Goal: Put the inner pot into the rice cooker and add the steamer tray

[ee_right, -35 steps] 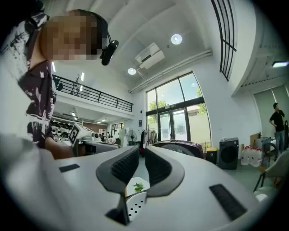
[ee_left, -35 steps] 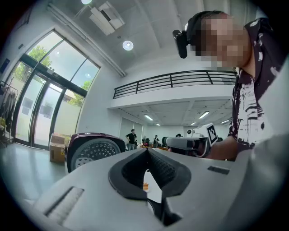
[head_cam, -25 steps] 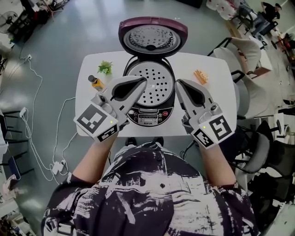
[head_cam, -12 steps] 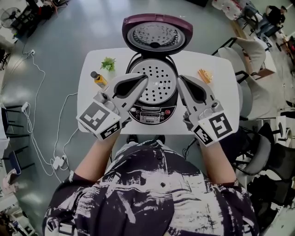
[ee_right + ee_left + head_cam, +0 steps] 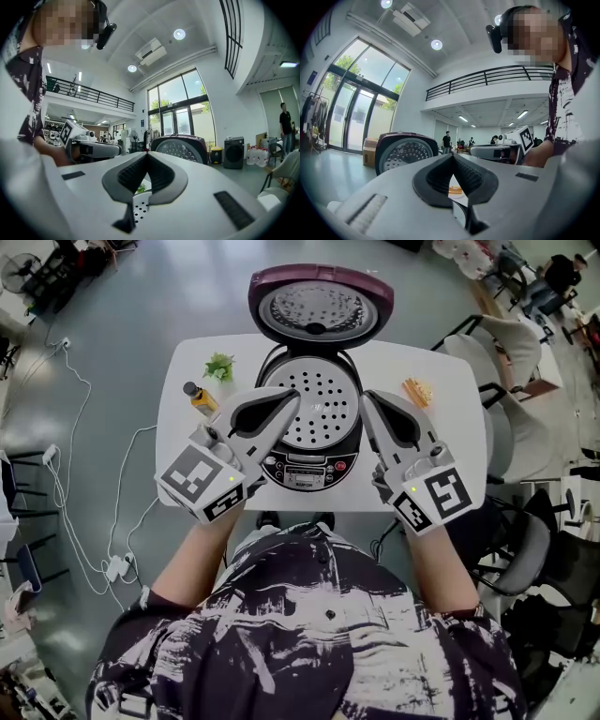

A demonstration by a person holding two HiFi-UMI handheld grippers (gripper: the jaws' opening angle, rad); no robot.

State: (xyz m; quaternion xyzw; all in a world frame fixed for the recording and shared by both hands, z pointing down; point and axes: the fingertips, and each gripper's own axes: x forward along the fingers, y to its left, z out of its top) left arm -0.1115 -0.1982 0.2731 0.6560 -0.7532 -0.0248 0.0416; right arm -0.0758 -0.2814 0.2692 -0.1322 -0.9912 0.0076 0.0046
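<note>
The rice cooker [image 5: 314, 465] stands at the middle of the white table [image 5: 450, 442], its maroon lid [image 5: 319, 306] swung up at the back. A perforated steamer tray [image 5: 323, 409] lies inside the cooker's mouth; the inner pot below it is hidden. My left gripper [image 5: 296, 396] hangs over the cooker's left rim, jaws together, nothing between them. My right gripper [image 5: 365, 397] hangs by the cooker's right rim, also shut and empty. In the left gripper view the lid [image 5: 405, 152] shows beyond the closed tips [image 5: 452, 155]. The right gripper view shows the tray's holes [image 5: 139, 211] under the closed tips [image 5: 147, 153].
On the table's left stand a small amber bottle [image 5: 198, 397] and a green sprig [image 5: 219, 367]. An orange snack [image 5: 417, 391] lies on the right. Chairs [image 5: 506, 352] crowd the table's right side; cables and a power strip [image 5: 117, 570] trail on the floor to the left.
Both grippers and the cooker keep their places; only the head camera has shifted slightly.
</note>
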